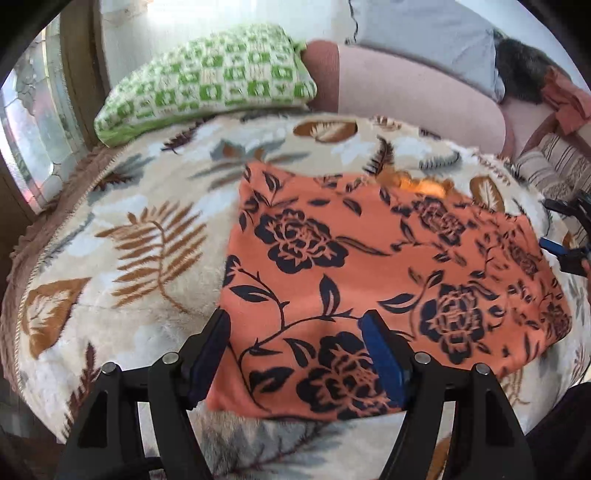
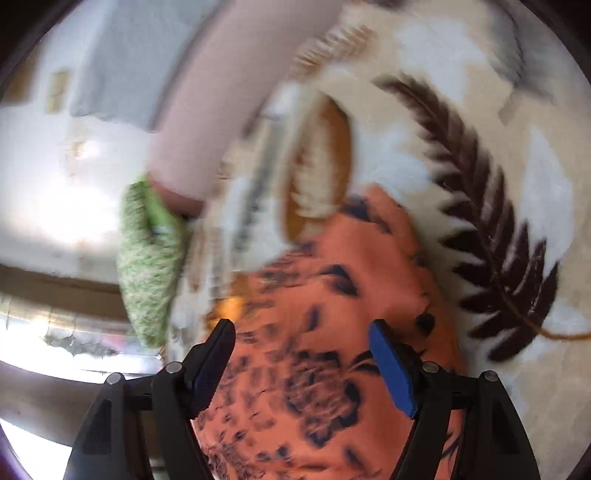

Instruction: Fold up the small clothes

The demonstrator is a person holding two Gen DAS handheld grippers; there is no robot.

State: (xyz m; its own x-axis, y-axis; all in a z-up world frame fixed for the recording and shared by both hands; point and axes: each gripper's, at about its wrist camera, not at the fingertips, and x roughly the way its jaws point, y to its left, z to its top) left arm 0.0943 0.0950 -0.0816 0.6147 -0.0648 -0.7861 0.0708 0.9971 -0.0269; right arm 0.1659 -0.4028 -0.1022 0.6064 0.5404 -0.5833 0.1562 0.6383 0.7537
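Observation:
An orange cloth with dark blue roses (image 1: 369, 258) lies flat and folded on a cream blanket with leaf prints (image 1: 129, 229). My left gripper (image 1: 295, 321) hangs open above the cloth's near left corner, with nothing pressed between its blue pads. The right gripper (image 1: 565, 236) shows at the cloth's far right edge in the left wrist view. In the blurred right wrist view, my right gripper (image 2: 301, 332) stands open over the orange cloth (image 2: 332, 314), and its pads hold nothing.
A green and white checked pillow (image 1: 207, 81) lies at the back left of the bed. A pink bolster (image 1: 413, 92) runs along the back, with grey fabric (image 1: 424, 33) behind it. A striped cushion (image 1: 554, 166) sits at the right. A window (image 1: 33, 122) is at the left.

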